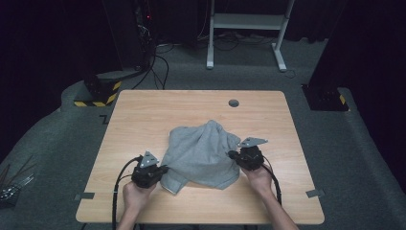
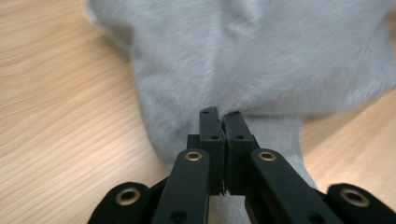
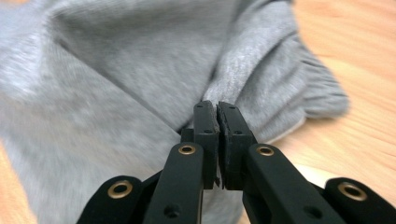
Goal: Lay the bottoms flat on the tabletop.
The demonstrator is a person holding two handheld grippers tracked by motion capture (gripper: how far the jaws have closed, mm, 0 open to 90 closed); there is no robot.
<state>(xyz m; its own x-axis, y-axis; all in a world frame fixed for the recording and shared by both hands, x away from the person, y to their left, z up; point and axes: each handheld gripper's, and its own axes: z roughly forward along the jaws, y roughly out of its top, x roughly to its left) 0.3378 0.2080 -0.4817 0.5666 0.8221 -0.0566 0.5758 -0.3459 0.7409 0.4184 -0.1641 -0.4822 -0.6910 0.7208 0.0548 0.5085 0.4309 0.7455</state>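
Observation:
A crumpled grey sweatshirt lies in the middle of the wooden table. At its left lower edge my left gripper is shut on the cloth. In the left gripper view the jaws are pressed together, with a pinch of grey fabric between the tips. On the garment's right side my right gripper is also shut on it. In the right gripper view its tips clamp a fold of the grey cloth beside a ribbed cuff or hem.
A round cable hole sits near the table's far edge. Grey tape strips mark the front left and front right corners. A white stand and a yellow-black striped base stand on the floor behind.

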